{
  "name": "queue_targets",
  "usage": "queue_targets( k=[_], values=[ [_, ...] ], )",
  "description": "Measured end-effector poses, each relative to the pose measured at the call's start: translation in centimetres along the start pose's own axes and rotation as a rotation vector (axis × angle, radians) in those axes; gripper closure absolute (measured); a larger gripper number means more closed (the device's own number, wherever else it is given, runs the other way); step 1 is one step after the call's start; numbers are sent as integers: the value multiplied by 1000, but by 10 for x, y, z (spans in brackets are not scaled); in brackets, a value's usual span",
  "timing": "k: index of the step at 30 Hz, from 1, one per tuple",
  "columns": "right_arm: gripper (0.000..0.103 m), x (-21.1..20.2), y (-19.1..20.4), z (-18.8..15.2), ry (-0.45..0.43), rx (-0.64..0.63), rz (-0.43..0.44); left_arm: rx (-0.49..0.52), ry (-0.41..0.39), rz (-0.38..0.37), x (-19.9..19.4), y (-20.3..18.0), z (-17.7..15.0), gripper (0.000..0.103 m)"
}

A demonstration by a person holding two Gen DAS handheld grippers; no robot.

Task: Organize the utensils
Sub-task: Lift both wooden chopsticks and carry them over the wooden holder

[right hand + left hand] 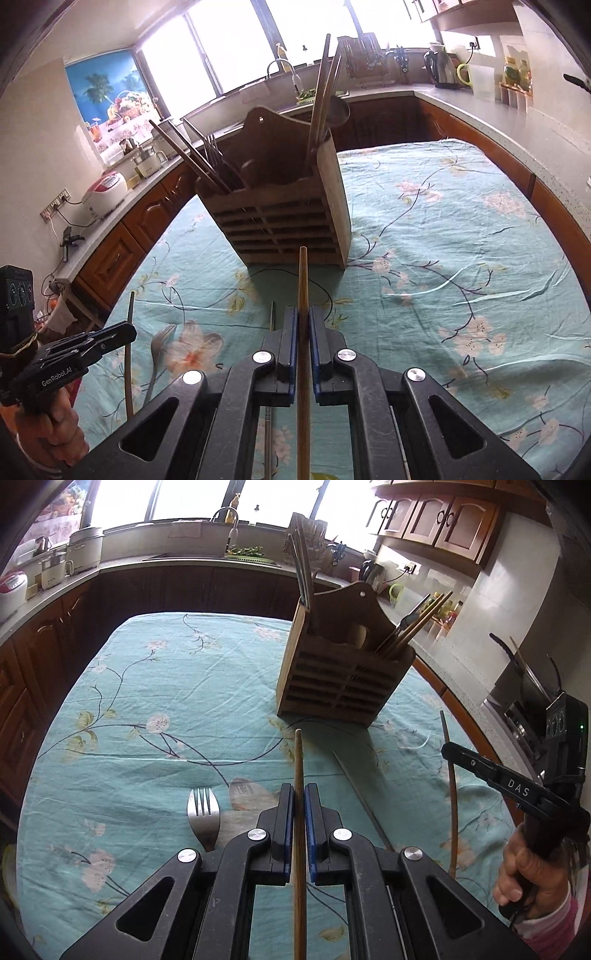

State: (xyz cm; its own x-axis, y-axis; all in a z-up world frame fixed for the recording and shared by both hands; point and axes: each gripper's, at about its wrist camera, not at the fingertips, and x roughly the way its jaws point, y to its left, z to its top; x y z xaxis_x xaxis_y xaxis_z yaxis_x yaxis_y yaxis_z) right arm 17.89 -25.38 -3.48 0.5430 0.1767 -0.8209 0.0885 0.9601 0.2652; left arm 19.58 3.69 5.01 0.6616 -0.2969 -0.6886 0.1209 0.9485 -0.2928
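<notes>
Each gripper pinches one wooden chopstick: the left gripper [299,797] clamps a pale chopstick [298,760], the right gripper [303,319] a darker chopstick [303,280]; the wooden utensil holder [332,686] stands beyond on the tablecloth [147,709], a fork [203,818] lying near left

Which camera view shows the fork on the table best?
The left wrist view. There the fork lies in clear sight on the tablecloth, tines up in the picture and all distinct; only its handle end passes under the left gripper. The right wrist view shows the fork small, darker and near the picture's lower left.
</notes>
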Motion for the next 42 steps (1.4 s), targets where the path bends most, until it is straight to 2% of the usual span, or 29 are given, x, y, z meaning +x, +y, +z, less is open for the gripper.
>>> queue_targets(
  k=[7, 12, 32, 42],
  values=[
    [97, -45, 11, 20, -124, -11, 20, 8, -104, -42, -51, -5, 1, 99],
    [97, -69, 16, 31, -194, -21, 25, 13, -149, -59, -73, -4, -1, 99],
    [97, -83, 17, 43, -248, -24, 41, 12, -236, -62, -82, -3, 23, 99],
    [97, -90, 19, 64, -306, -28, 43, 24, -307, -60, -84, -3, 43, 99]
  ],
)
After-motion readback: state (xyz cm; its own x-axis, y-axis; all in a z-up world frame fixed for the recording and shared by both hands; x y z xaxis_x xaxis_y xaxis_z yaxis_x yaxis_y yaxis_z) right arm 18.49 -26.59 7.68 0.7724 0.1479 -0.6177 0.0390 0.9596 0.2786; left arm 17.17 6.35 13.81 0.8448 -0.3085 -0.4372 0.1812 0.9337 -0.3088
